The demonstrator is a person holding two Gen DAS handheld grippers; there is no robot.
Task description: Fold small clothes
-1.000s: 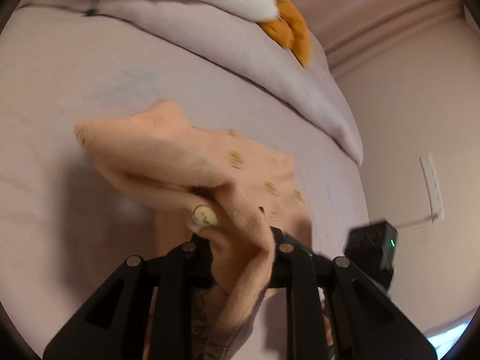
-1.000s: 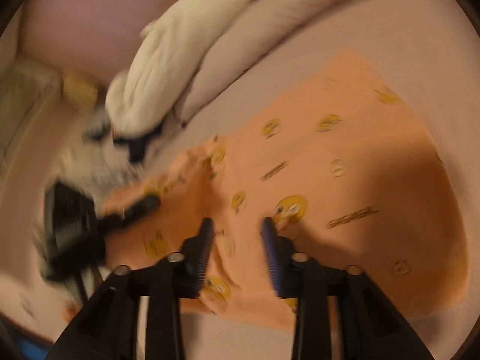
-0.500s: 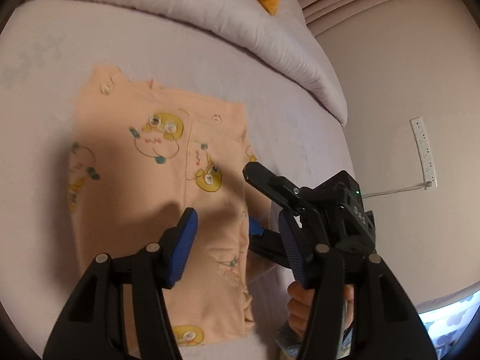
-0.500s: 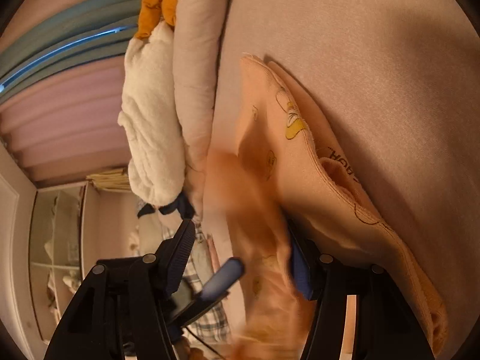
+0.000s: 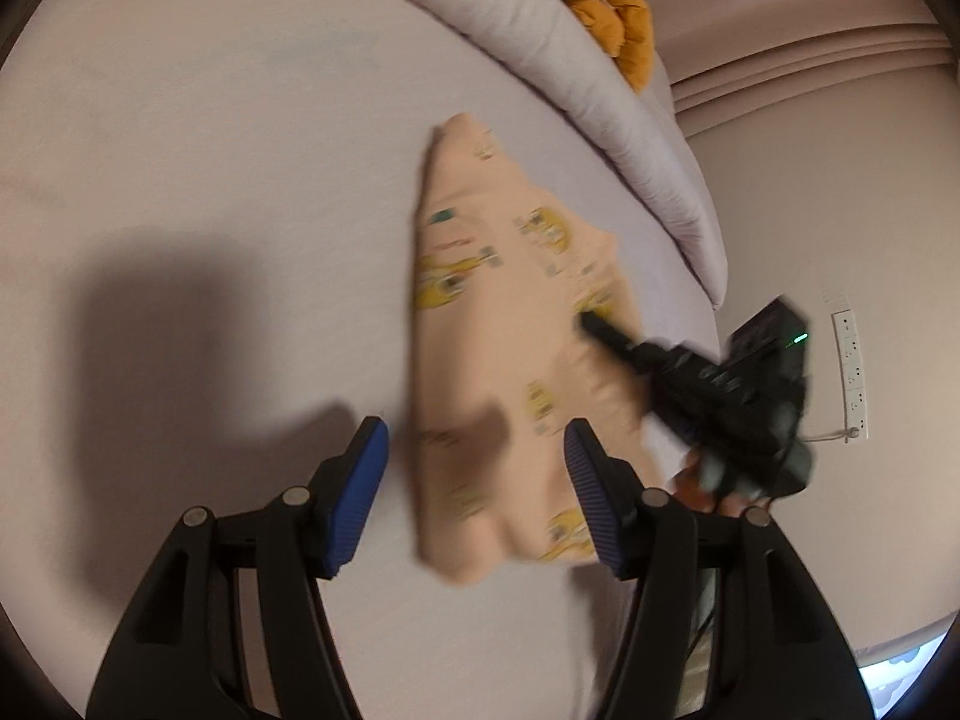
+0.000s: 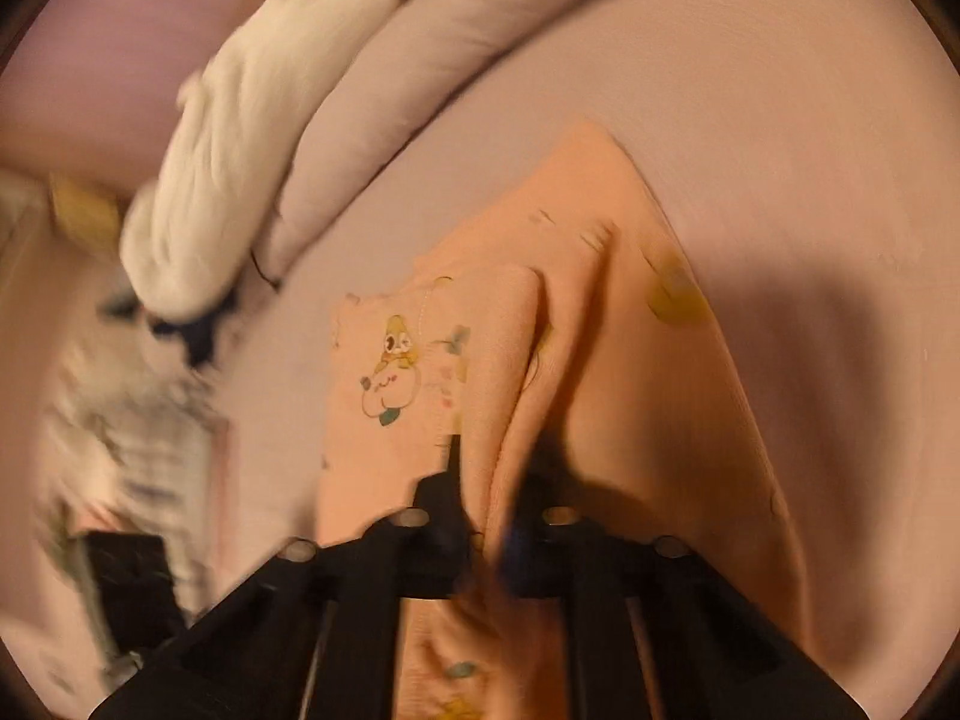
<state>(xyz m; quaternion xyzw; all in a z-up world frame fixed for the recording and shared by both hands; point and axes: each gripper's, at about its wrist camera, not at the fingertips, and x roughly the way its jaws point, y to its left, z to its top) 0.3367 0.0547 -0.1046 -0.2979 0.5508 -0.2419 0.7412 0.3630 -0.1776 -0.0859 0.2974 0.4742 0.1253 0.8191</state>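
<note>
A small peach garment [image 5: 498, 360] with yellow cartoon prints lies folded on the lilac bed sheet [image 5: 210, 150]. My left gripper [image 5: 474, 462] is open and empty, hovering over the garment's near end. My right gripper [image 5: 591, 321] reaches in from the right onto the garment's right edge. In the right wrist view the right gripper [image 6: 489, 480] is shut on a raised fold of the peach garment [image 6: 630, 390], which bunches up between its fingers. Both views are motion blurred.
A rolled lilac duvet [image 5: 576, 78] with a white and orange plush toy [image 5: 624, 30] lies along the far side of the bed. A wall with a power socket strip [image 5: 852, 372] is at the right. A checked cloth [image 6: 132, 438] lies at the left in the right wrist view.
My left gripper let go of the garment and now hovers open above it. My right gripper closed on a fold of the garment's edge. The garment has been folded narrower.
</note>
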